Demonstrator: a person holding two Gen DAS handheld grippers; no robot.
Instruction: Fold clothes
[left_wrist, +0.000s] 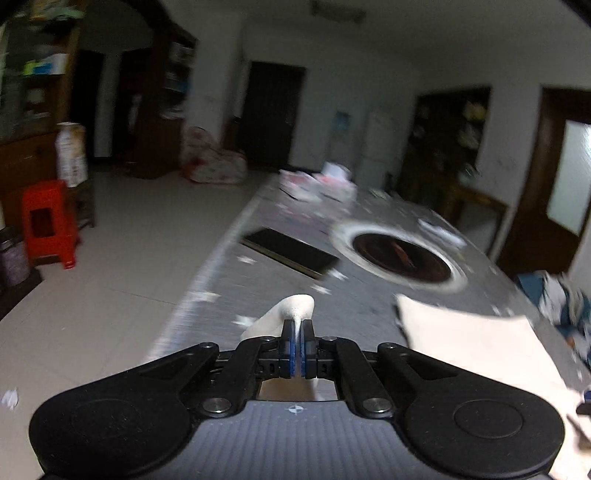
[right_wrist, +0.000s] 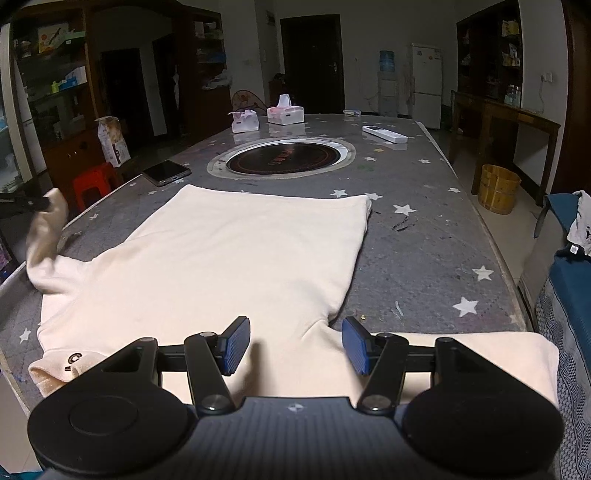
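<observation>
Left gripper (left_wrist: 299, 328) pinches the cream sweater's (right_wrist: 236, 254) sleeve (right_wrist: 46, 229), lifted at left of frame. Right gripper (right_wrist: 295, 345) hovers, fingers spread, at lower centre. Lay the sleeve flat across the body, edges aligned.

Left wrist view: sited low at the table's (left_wrist: 229, 280) near left edge, facing along it toward the far end, tilted, blurred. Right wrist view: sited at the near edge, centred, facing the far edge, level, sharp. Shared: round inset burner (left_wrist: 400, 254) (right_wrist: 286, 158), phone (left_wrist: 291, 251) (right_wrist: 166, 171), cream garment (left_wrist: 472, 339) (right_wrist: 236, 258).
</observation>
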